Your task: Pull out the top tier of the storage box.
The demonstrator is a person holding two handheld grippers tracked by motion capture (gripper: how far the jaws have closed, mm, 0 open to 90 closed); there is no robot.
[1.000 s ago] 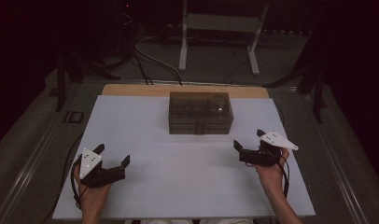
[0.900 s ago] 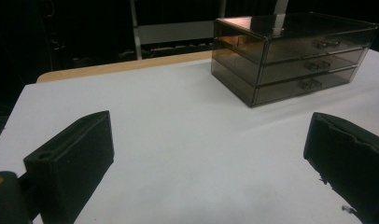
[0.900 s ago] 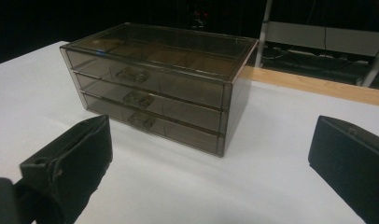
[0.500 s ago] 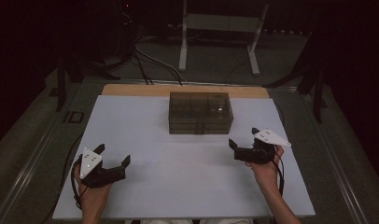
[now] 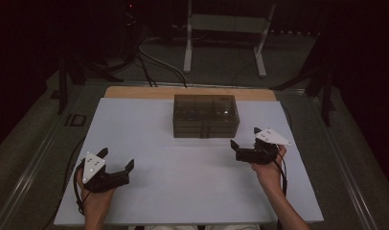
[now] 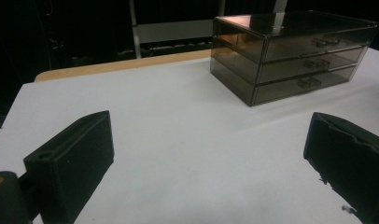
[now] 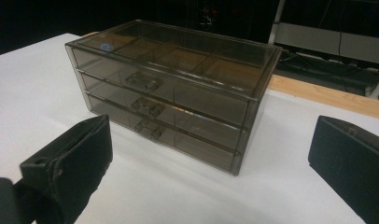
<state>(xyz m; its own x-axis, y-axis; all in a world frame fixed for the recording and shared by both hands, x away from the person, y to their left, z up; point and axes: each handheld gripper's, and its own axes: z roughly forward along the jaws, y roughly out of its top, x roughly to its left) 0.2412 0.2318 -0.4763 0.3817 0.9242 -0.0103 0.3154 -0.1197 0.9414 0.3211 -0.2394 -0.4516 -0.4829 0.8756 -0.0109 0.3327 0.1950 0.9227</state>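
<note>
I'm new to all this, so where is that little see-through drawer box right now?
In the high view the drawer box stands at the far middle of the white table, ahead of both grippers and nearer the right gripper.

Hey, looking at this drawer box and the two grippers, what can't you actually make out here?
- Drawer box contents: both gripper views, smoky tinted walls and dim light blur them.
- Small pale spot on the lid: right gripper view, too small to identify.
- Right jaw tips: left gripper view and right gripper view, cut off by the frame edge.
</note>
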